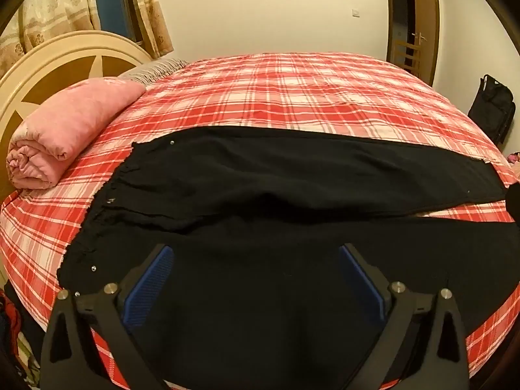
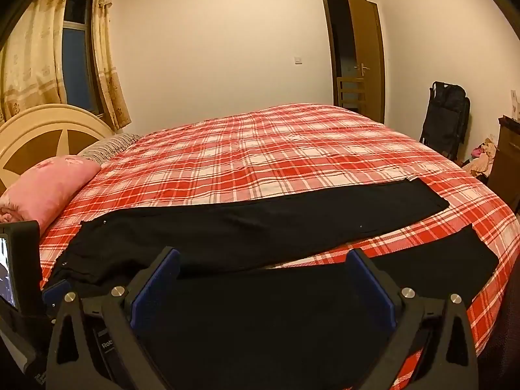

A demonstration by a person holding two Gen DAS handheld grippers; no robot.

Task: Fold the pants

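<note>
Black pants (image 1: 292,175) lie spread flat on the red plaid bed (image 1: 292,97), waistband at the left, both legs running to the right. In the right wrist view the pants (image 2: 260,221) show a far leg and a near leg with a strip of bedspread between them. My left gripper (image 1: 255,253) is open, its blue pads (image 1: 152,279) wide apart above the near leg by the waist. My right gripper (image 2: 263,256) is open above the near leg further right. The left gripper's body (image 2: 19,266) shows at the left edge of the right wrist view.
A rolled pink blanket (image 1: 65,130) lies by the cream headboard (image 1: 48,65) at the left. A striped pillow (image 2: 107,146) sits behind it. A black bag (image 2: 445,117) and an open door (image 2: 364,55) stand at the right. A dresser (image 2: 507,159) is at the far right.
</note>
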